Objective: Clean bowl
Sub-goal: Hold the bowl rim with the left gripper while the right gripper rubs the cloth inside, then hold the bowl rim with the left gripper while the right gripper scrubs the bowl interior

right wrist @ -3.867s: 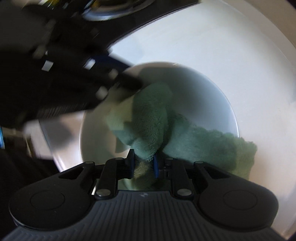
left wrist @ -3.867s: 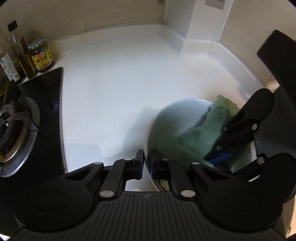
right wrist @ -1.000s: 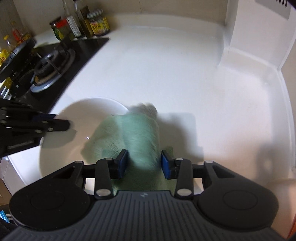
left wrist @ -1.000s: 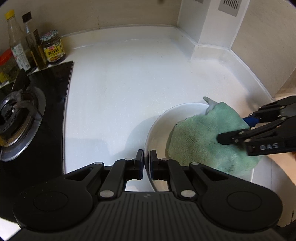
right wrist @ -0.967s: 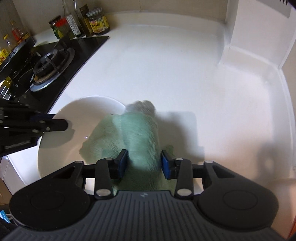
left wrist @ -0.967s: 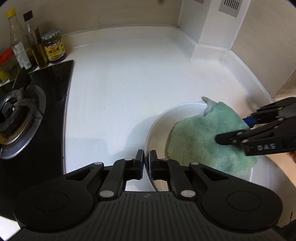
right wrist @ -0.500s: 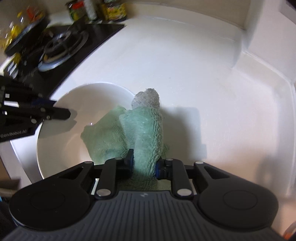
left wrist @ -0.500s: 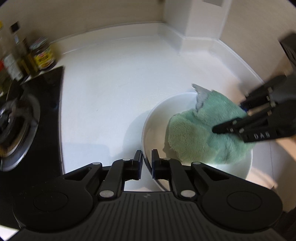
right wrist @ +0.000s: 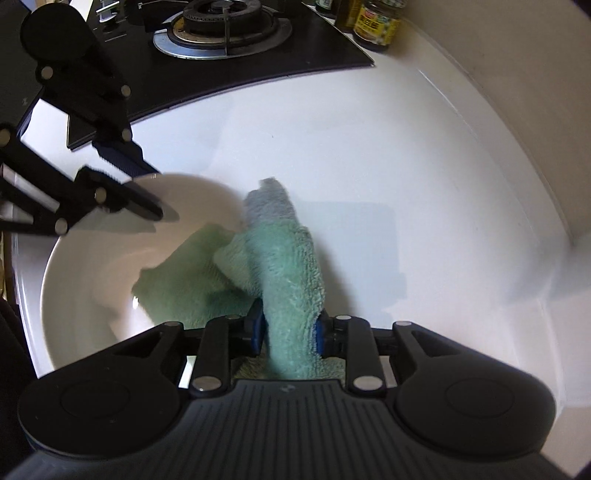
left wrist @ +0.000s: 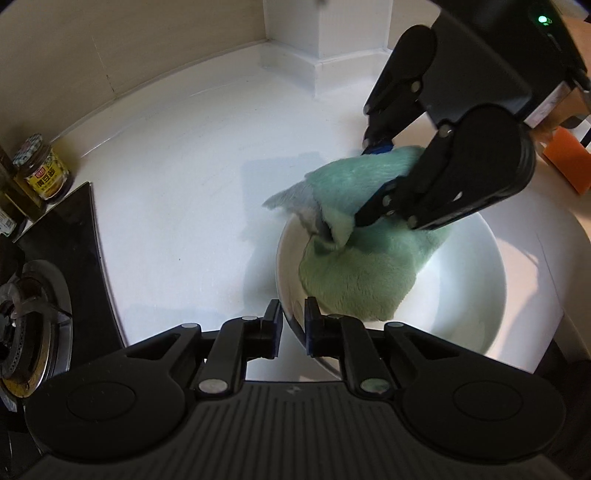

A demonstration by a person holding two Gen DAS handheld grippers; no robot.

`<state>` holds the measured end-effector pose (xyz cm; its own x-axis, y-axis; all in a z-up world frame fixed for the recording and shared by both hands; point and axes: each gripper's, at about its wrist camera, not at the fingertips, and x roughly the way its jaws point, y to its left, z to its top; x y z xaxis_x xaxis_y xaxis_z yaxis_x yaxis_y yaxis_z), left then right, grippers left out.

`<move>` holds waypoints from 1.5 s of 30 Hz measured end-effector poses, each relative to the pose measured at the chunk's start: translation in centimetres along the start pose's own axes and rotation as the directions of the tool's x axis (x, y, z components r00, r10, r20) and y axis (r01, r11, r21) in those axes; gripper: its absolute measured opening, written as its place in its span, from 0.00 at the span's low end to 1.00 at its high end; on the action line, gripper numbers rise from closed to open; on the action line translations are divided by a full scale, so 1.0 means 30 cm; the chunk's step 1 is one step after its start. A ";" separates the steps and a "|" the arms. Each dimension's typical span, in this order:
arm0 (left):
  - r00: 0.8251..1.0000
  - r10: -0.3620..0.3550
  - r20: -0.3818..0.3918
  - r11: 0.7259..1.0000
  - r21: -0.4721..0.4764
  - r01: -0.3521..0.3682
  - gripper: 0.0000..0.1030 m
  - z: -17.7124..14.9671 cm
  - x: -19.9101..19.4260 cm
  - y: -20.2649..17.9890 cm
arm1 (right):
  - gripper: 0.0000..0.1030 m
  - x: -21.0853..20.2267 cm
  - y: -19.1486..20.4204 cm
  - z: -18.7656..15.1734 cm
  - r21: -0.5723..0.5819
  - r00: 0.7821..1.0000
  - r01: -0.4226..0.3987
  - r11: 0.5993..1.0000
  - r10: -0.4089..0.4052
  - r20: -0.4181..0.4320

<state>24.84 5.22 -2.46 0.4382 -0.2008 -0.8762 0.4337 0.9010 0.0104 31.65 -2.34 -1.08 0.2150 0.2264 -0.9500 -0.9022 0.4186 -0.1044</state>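
A white bowl (left wrist: 461, 288) stands on the white counter. My left gripper (left wrist: 291, 328) straddles its near rim, one finger outside and one inside, and grips it. In the right wrist view the same left gripper (right wrist: 159, 194) clamps the bowl (right wrist: 92, 266) at the far left rim. A green cloth (left wrist: 354, 273) lies partly in the bowl and drapes over its rim. My right gripper (right wrist: 290, 332) has a bunched fold of the cloth (right wrist: 291, 266) filling the space between its blue pads, and its jaws are opening. From the left wrist, the right gripper (left wrist: 364, 184) points down onto the cloth.
A black gas hob (right wrist: 221, 26) with a burner lies on the far side of the bowl; jars and bottles (left wrist: 40, 177) stand behind it. The counter (left wrist: 184, 166) ends at a wall and a white corner column (left wrist: 325, 37). An orange object (left wrist: 569, 162) sits at the right edge.
My right gripper rolled and swept across the bowl, closing from wide jaws onto the cloth and bunching it into a raised fold. My left gripper rolled while staying on the rim.
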 end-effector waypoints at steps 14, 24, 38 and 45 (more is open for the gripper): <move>0.999 0.022 0.028 0.934 -0.358 -0.010 0.24 -0.075 -0.035 -0.033 | 0.18 -0.065 -0.006 -0.197 0.499 0.992 0.052 0.865 -0.100 0.070; 1.000 -0.001 -0.003 1.000 -0.006 0.001 0.09 -0.006 0.006 -0.068 | 0.22 -0.085 0.014 -0.227 0.249 1.000 0.007 0.968 0.000 -0.028; 0.999 -0.046 -0.003 0.997 -0.056 0.046 0.10 0.007 0.013 -0.038 | 0.23 -0.031 -0.036 -0.087 0.119 1.000 0.023 0.993 -0.022 -0.007; 1.000 -0.030 0.008 0.951 -0.309 0.031 0.22 -0.074 -0.035 -0.047 | 0.22 -0.056 -0.062 -0.158 0.312 0.999 0.022 0.950 -0.034 0.031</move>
<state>22.02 5.00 -2.61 0.4311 -0.2308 -0.8723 0.1824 0.9691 -0.1662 31.20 -7.67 -0.67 0.2567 0.2396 -0.9363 -0.7353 0.6771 -0.0283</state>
